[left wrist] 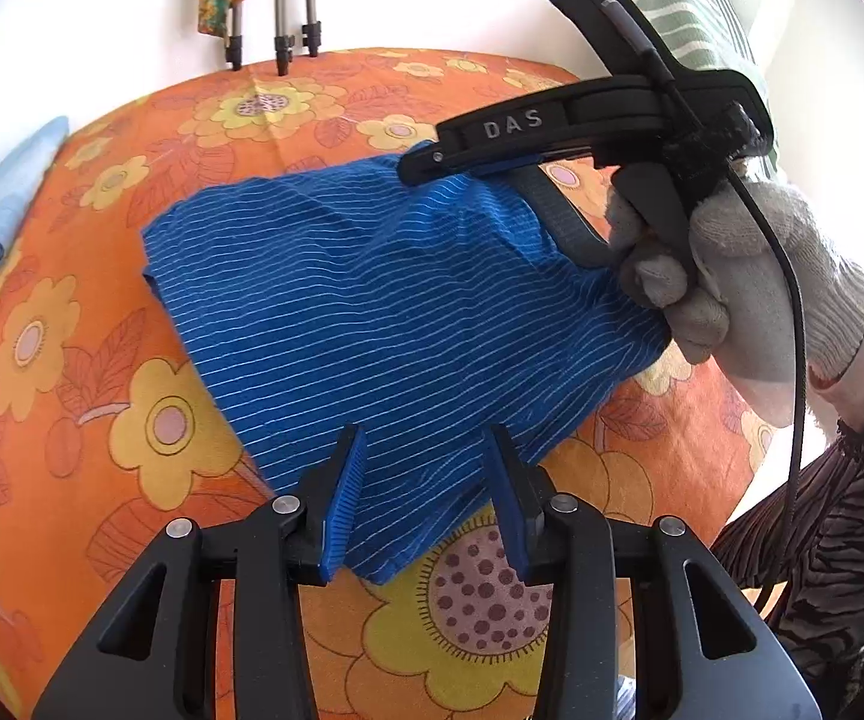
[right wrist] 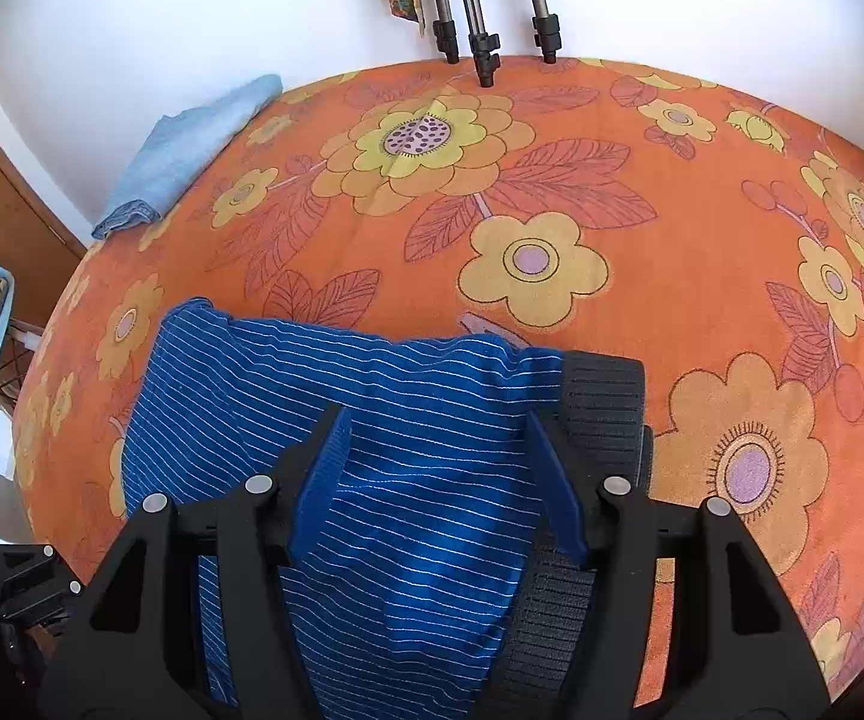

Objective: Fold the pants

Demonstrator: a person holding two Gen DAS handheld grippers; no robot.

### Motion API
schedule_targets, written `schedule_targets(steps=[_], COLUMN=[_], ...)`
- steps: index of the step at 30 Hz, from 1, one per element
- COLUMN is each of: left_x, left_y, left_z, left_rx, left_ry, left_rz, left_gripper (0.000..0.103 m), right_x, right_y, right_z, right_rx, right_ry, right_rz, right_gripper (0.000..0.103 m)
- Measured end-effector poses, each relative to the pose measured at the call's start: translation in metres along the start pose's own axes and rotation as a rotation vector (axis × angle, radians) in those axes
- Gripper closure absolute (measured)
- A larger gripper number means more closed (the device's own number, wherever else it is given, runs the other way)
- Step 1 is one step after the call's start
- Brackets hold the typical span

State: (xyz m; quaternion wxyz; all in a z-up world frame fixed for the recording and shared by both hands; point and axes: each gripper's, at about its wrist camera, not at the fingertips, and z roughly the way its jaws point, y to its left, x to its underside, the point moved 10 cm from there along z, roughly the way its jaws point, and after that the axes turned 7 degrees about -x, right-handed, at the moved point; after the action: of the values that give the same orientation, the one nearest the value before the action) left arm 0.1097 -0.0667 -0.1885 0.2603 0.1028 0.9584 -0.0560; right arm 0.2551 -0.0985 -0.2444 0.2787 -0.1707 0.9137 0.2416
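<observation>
left wrist view: the pants [left wrist: 372, 300], blue with thin pale stripes, lie partly folded on the orange flowered cloth [left wrist: 132, 420] that covers the table, their grey waistband [left wrist: 558, 222] toward the right. they look light, soft and limp, so they will sag and crease wherever they are lifted; the firmer waistband or a hemmed corner seems the surest place to pinch. the left gripper [left wrist: 426, 492] points steeply down over the near corner of the fabric, its blue pads spread apart with cloth beneath them but not pressed. across the garment the right gripper [left wrist: 426, 165], carried in a gloved hand [left wrist: 750, 276], reaches over the waistband end.

right wrist view: the right gripper [right wrist: 438, 474] tilts downward over the pants [right wrist: 372, 450], which lie at the near edge of the cloth [right wrist: 552, 180]. its pads stand wide apart, straddling striped fabric and the ribbed waistband [right wrist: 603, 402], pinching nothing. a folded pale blue cloth [right wrist: 192, 150] lies well apart at the far left.
</observation>
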Motion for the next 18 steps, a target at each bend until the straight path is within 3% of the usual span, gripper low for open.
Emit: schedule_targets(steps=[8,10,14,18], left_x=[0.011,0.014,0.016,0.019], left_y=[0.009,0.003,-0.011,-0.029], left_z=[-0.023,-0.025,-0.027,-0.019], left_rx=[0.006,0.02,0.051,0.08], left_ry=[-0.018,-0.018,-0.028,-0.01], left_rz=[-0.246,-0.322,-0.474,-0.591], left_gripper=[0.064,0.064,0.064,0.064], right_x=[-0.033,-0.045,-0.058,-0.061], right_y=[0.006,0.007,0.02,0.036], right_z=[-0.02,-0.022,-0.016,-0.006], right_rx=[-0.078,-0.089,-0.15,-0.194], right_ry=[0.021,0.032,0.1,0.143], right_rz=[-0.128,-0.195,-0.35,-0.481], right_gripper=[0.036,0.035,0.023,0.023])
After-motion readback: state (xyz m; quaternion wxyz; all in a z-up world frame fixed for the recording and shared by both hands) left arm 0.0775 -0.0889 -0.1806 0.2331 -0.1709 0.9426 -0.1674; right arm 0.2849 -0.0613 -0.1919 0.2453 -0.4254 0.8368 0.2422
